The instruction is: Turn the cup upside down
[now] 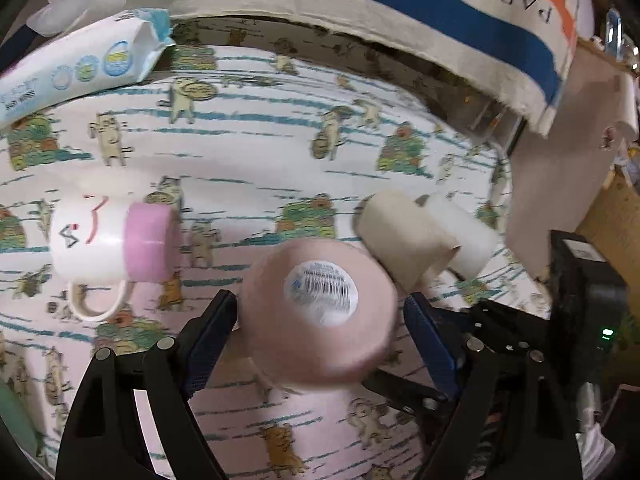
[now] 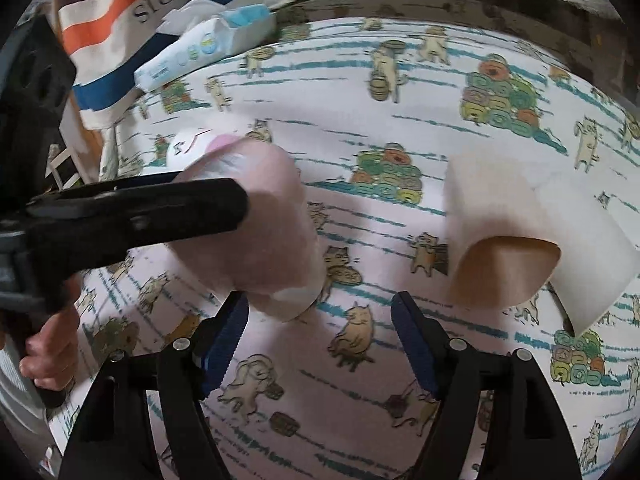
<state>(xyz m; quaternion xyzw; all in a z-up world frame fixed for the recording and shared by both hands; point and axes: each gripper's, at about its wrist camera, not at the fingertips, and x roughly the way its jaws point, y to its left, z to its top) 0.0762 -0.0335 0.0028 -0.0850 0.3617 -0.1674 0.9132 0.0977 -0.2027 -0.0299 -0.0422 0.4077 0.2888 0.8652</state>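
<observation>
The left gripper (image 1: 320, 312) sits nearest, w/ its blue-padded jaws spread wide around a pale pink paper cup (image 1: 320, 312), base w/ a barcode sticker facing the left wrist cam. The pads look to be at or just beside the cup walls; firm contact can't be told. The cup appears lifted off the cat-print tablecloth (image 1: 260, 152) and tilted on its side, somewhat blurred. In the right wrist view the cup (image 2: 272, 232) sits left of centre, the left gripper's black finger (image 2: 160, 208) crossing in front. The right gripper (image 2: 320, 320) hangs w/ jaws wide apart and nothing between them, over bare cloth.

Beyond, to the right, a cream paper cup (image 1: 396, 236) and a white paper cup (image 1: 464, 232) lie on their sides, touching. To the left lies a white mug w/ pink band (image 1: 112, 240) on its side. At the far edge a wet-wipes pack (image 1: 80, 68) and a striped tote bag (image 1: 440, 28) border the cloth.
</observation>
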